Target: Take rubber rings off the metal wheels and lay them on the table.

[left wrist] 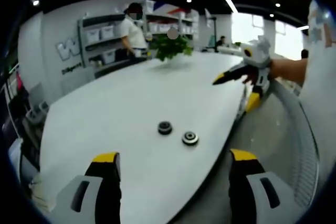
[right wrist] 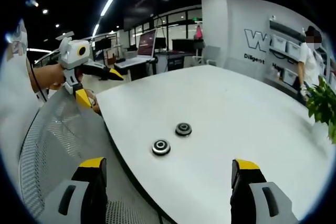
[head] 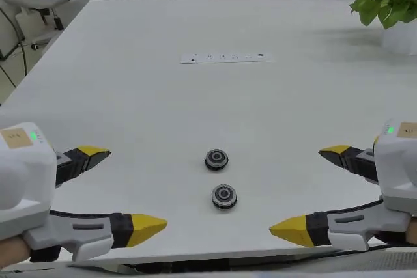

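Two apiece: far wheel (head: pixel 216 159), near wheel (head: pixel 224 196); left gripper (head: pixel 135 189), right gripper (head: pixel 296 191), agape

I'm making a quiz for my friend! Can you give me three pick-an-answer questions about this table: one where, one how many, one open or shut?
1. Where are the small round metal wheels?
A) on the white table, between the left yellow-tipped tongs and the right yellow-tipped tongs
B) in a box
C) on the floor

2. How many wheels?
A) one
B) two
C) five

3. How are the tongs?
A) both open, empty
B) both shut on wheels
C) one shut

Answers:
1 A, they lie on the tabletop between the tips.
2 B, two show, one behind the other.
3 A, each pair's tips stand wide apart.
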`<state>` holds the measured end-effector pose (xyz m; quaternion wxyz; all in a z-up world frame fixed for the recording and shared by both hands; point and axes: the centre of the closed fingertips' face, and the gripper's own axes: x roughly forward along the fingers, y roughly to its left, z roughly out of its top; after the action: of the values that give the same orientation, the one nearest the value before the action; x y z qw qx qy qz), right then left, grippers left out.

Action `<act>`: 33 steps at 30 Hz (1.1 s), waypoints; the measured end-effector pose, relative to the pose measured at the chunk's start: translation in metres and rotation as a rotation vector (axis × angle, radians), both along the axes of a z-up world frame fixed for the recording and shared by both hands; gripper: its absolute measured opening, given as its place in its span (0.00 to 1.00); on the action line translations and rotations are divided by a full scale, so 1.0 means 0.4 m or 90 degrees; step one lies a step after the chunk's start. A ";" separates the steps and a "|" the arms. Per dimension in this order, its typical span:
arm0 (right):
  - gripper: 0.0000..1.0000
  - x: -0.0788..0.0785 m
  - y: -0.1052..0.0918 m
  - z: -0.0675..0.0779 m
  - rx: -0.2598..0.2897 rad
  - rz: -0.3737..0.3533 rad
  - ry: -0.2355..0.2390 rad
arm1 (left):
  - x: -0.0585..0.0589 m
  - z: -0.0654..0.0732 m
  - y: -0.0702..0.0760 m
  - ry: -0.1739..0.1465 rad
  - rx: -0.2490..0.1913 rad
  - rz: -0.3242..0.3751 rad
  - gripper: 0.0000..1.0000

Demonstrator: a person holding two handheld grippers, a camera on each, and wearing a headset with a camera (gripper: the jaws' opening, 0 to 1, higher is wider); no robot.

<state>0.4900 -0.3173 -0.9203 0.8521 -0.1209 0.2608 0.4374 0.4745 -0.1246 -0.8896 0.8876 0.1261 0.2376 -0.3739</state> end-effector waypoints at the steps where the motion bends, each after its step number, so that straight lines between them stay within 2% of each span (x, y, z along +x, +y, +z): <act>1: 0.99 0.000 0.000 0.000 0.000 0.000 0.000 | 0.000 -0.001 0.001 0.001 0.000 0.000 0.85; 14: 0.99 0.004 0.004 0.006 0.012 -0.001 -0.012 | 0.006 0.000 -0.003 -0.005 0.001 -0.008 0.84; 22: 0.99 0.010 0.005 0.002 0.011 0.003 -0.013 | 0.014 -0.005 -0.005 0.002 0.003 -0.011 0.84; 33: 0.99 0.028 0.010 0.004 0.006 0.025 -0.020 | 0.040 -0.001 -0.004 -0.003 0.010 -0.020 0.83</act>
<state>0.5012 -0.3131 -0.9188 0.8478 -0.1286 0.2432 0.4533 0.4904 -0.1264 -0.8899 0.8812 0.1377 0.2366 -0.3855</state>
